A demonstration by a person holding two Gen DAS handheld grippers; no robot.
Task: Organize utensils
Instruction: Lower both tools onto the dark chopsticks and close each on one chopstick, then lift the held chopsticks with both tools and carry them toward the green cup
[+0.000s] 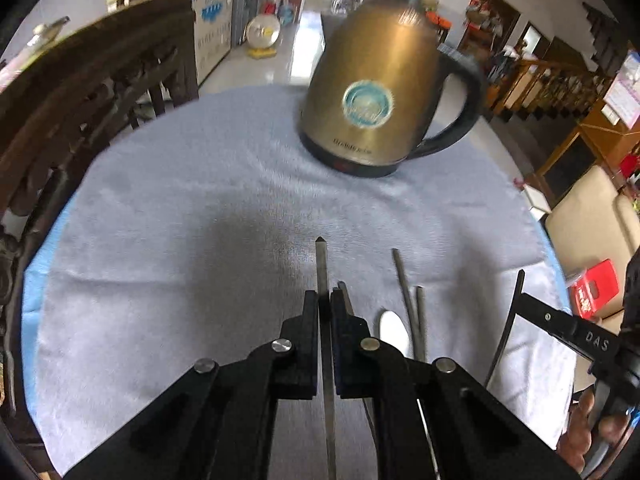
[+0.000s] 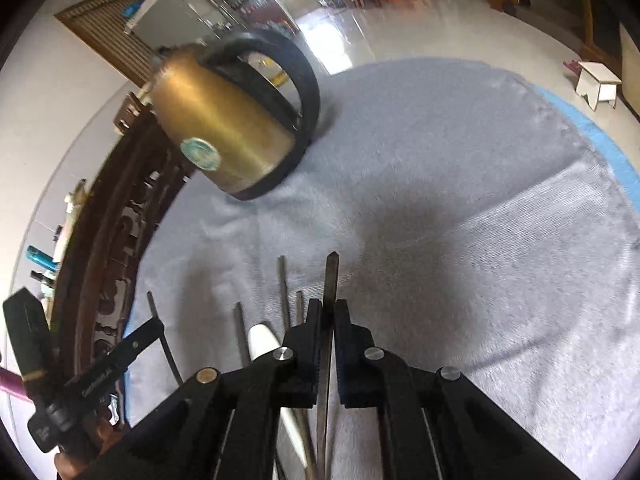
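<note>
My left gripper [image 1: 325,308] pinches a flat metal utensil [image 1: 321,264] between its fingers, its pointed tip sticking out ahead over the grey cloth [image 1: 200,200]. My right gripper [image 2: 329,316] likewise clamps a flat pointed utensil [image 2: 331,276]. Whether each holds its own piece I cannot tell. I judge I grip them lengthwise so they lie parallel with the rest: thin rods [image 1: 404,280] and a white spoon [image 1: 394,330] sit just beside (a neat row is forming, I think). Both grippers are low and nearly level, pointing towards the brass kettle [image 1: 380,92], which stands well apart at the far edge.
</note>
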